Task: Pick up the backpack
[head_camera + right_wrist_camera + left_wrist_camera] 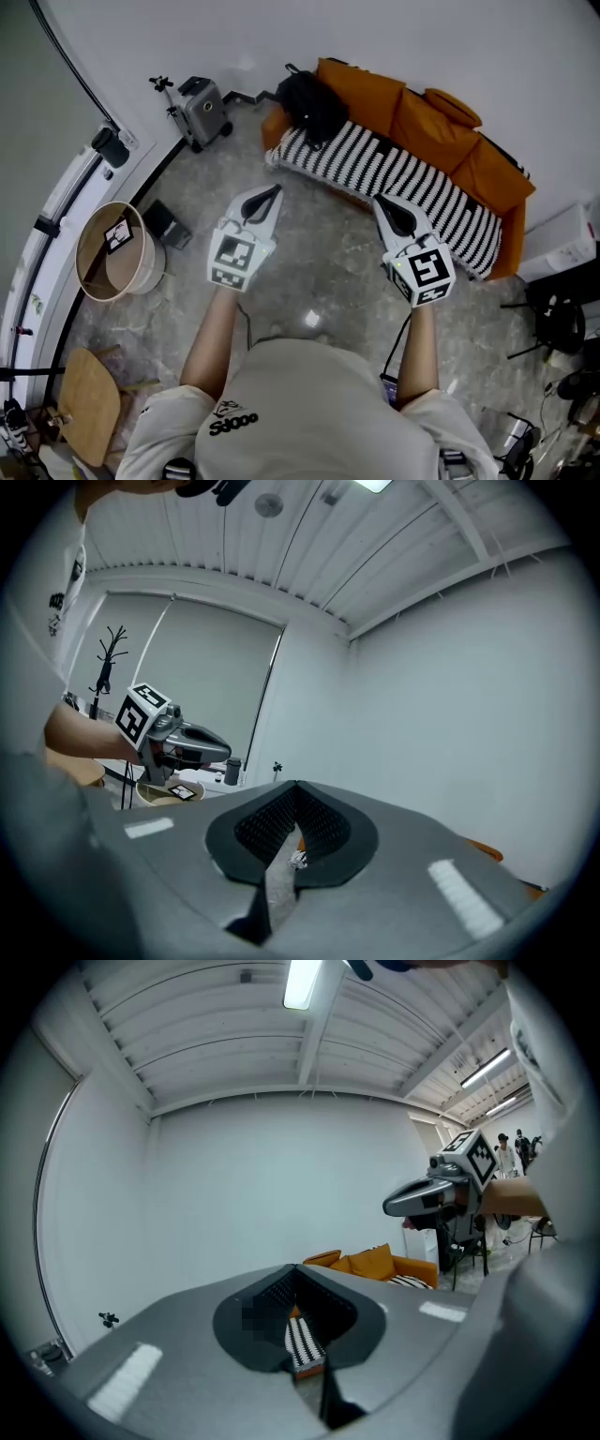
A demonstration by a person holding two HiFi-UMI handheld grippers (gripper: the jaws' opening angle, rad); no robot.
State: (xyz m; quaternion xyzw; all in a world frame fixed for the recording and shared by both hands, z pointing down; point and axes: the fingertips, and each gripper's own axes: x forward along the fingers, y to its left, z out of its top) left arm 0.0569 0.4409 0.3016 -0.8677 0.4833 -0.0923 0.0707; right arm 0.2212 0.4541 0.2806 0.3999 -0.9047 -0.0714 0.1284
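Left gripper and right gripper hang empty, jaws together, well apart from the black backpack at one end of the orange sofa. Arriving with jaws unopened would likely just shove it, or snag the striped blanket.
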